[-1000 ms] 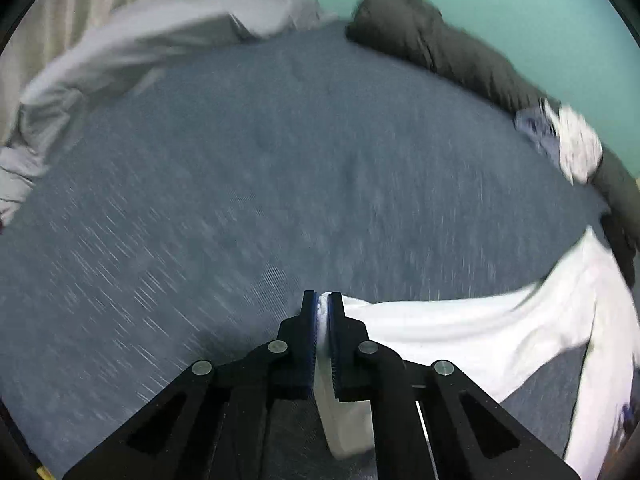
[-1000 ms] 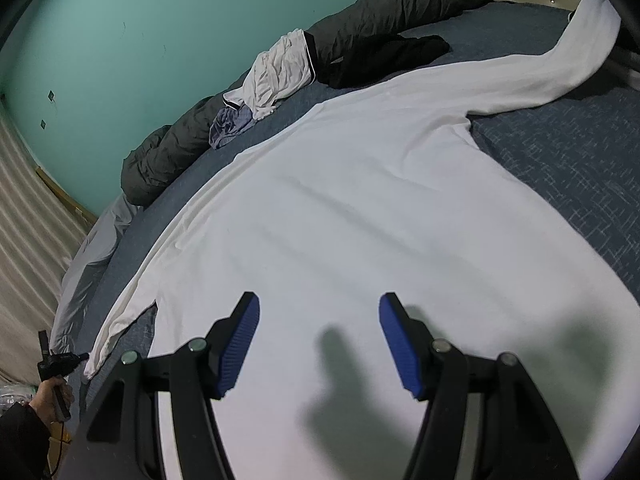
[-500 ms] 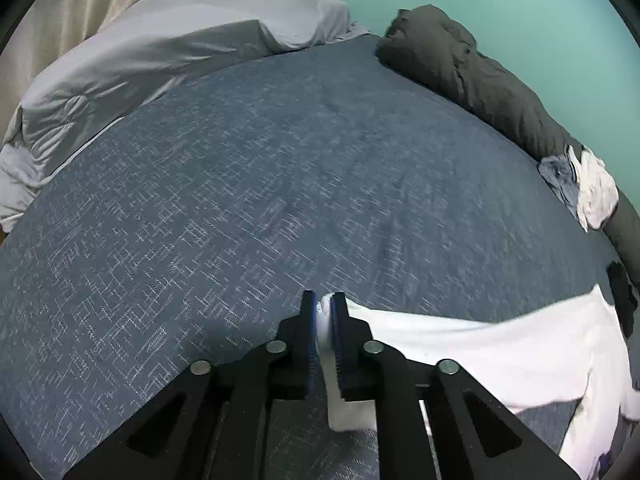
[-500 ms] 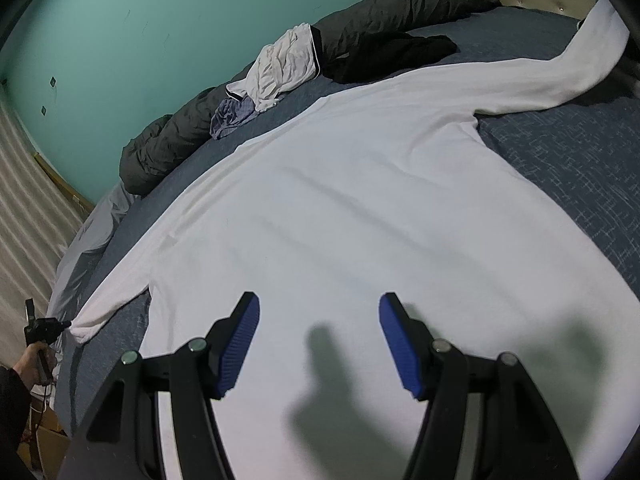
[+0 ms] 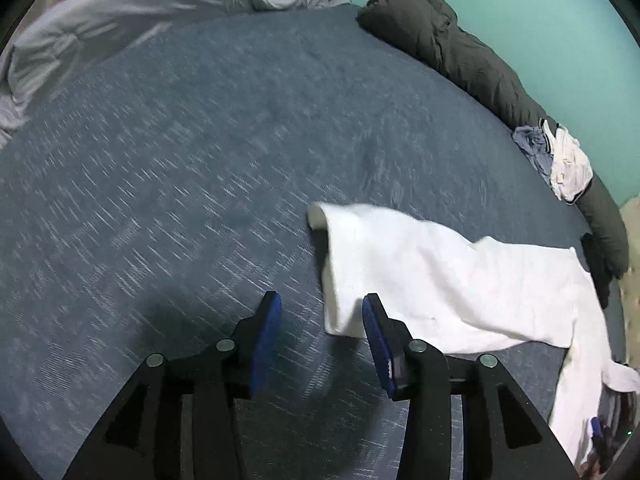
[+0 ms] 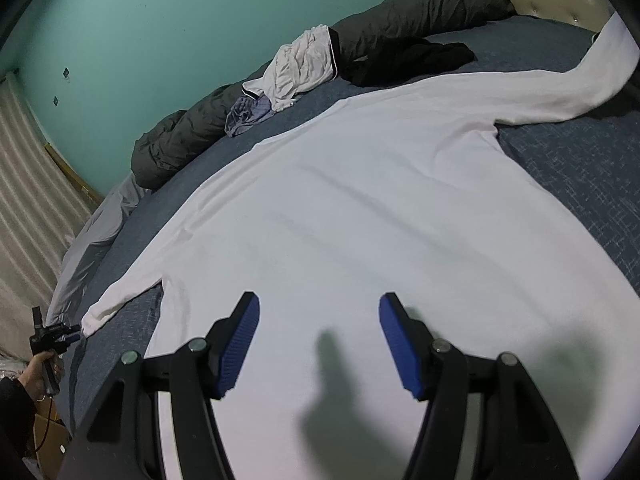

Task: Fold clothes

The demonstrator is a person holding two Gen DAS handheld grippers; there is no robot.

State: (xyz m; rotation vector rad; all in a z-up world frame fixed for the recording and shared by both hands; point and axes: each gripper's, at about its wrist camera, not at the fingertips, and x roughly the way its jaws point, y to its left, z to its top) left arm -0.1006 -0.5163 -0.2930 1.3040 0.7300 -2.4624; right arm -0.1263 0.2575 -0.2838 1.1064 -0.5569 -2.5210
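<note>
Bed point(image 6: 580, 168): white shirt point(image 6: 340, 208) lies flat on it, body spread, both sleeves out to the sides. Left sleeve point(image 5: 400, 264) lies loose, cuff end rumpled. Advice: smooth the body and lay each sleeve straight, so any fold edge runs true. Left gripper point(image 5: 322, 320): jaws apart, holding nothing, cuff just beside. Right gripper point(image 6: 320, 320): jaws wide, empty, above the shirt body.

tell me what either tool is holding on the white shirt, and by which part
Nothing is held. The left tool is open, with the sleeve cuff lying loose on the bed. The right tool hovers open over the white shirt.
</note>
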